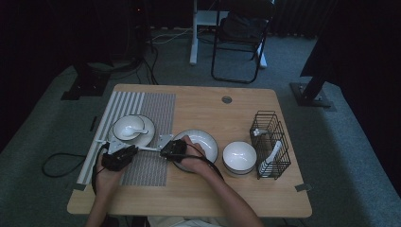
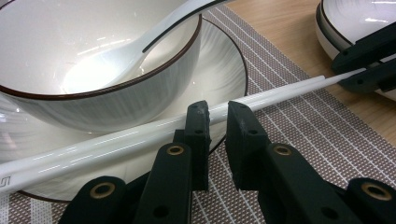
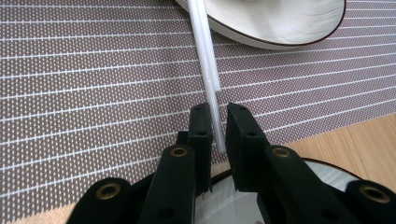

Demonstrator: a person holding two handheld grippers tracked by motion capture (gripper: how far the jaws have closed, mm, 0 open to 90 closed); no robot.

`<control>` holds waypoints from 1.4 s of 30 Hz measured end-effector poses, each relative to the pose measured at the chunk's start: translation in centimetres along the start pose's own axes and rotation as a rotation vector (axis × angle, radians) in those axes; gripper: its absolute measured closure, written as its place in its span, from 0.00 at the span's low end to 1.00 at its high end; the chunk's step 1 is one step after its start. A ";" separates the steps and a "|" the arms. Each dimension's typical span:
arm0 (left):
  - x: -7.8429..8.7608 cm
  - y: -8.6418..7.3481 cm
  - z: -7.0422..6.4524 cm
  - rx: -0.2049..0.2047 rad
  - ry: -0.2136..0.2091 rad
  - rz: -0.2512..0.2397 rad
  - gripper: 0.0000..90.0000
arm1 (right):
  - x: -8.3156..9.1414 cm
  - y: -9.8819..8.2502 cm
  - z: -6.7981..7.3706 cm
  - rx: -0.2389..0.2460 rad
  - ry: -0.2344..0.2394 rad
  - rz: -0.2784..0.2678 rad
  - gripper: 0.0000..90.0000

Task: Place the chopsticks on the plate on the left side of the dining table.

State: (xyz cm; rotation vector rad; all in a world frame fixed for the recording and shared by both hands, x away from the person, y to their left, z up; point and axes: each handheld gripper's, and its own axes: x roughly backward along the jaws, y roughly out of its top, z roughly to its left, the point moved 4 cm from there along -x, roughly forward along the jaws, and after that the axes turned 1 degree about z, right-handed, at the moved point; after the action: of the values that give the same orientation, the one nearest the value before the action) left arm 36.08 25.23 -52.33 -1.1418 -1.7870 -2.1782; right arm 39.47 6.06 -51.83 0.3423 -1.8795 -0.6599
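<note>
A pair of white chopsticks (image 1: pixel 146 148) (image 2: pixel 116 144) (image 3: pixel 205 51) lies across the brown woven placemat (image 1: pixel 156 109), one end resting on the rim of the left plate (image 2: pixel 224 60). That plate carries a white bowl (image 1: pixel 128 126) (image 2: pixel 56 93) with a white spoon (image 2: pixel 121 51) in it. My right gripper (image 1: pixel 162 151) (image 3: pixel 218 112) (image 2: pixel 345 70) is shut on the chopsticks' thin end. My left gripper (image 1: pixel 134 150) (image 2: pixel 218 109) has its jaws a narrow gap apart, with the chopsticks crossing just past the tips and nothing pinched between them.
A wide white plate (image 1: pixel 205 139) (image 3: pixel 327 172) sits under my right hand. To its right stands a white bowl (image 1: pixel 239 158), then a black wire rack (image 1: pixel 272 142) holding white spoons. A chair stands on the floor beyond the table.
</note>
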 end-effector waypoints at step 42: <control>0.0 0.2 0.0 0.007 -0.006 -0.011 0.89 | 0.3 0.2 0.1 0.015 -0.002 0.007 0.79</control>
State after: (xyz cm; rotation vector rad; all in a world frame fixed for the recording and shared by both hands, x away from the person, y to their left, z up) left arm 36.16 25.14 -52.16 -1.1409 -1.8057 -2.1754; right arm 39.26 6.09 -51.49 0.3450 -1.8876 -0.6419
